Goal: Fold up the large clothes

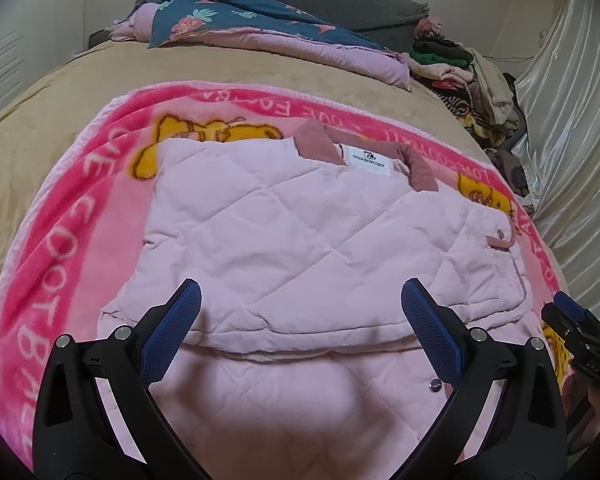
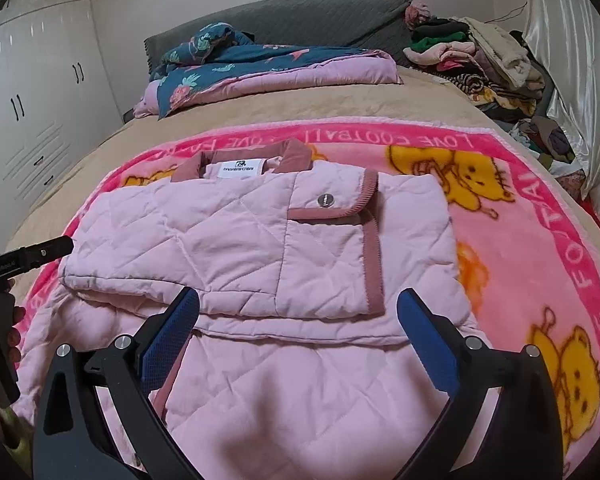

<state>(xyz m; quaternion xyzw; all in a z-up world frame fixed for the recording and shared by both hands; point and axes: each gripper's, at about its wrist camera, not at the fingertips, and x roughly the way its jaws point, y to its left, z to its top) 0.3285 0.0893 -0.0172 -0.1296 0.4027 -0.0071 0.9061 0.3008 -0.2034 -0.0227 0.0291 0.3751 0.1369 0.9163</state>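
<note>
A pale pink quilted jacket (image 1: 284, 232) lies partly folded on a pink cartoon blanket (image 1: 60, 248), collar and white label at the far end. It also shows in the right wrist view (image 2: 236, 248), with a snap-buttoned pocket flap (image 2: 332, 204) on top. My left gripper (image 1: 300, 300) is open and empty, hovering over the jacket's near folded edge. My right gripper (image 2: 298, 300) is open and empty over the same edge, further right. Each gripper shows at the other view's edge: the right gripper (image 1: 576, 332) and the left gripper (image 2: 28, 260).
The blanket (image 2: 540, 240) lies on a tan bed (image 1: 80, 80). A blue floral quilt (image 2: 236, 64) and grey pillow (image 2: 300, 16) lie at the head. A heap of clothes (image 2: 492, 56) sits at the far right by a curtain (image 2: 572, 60). White wardrobes (image 2: 40, 100) stand left.
</note>
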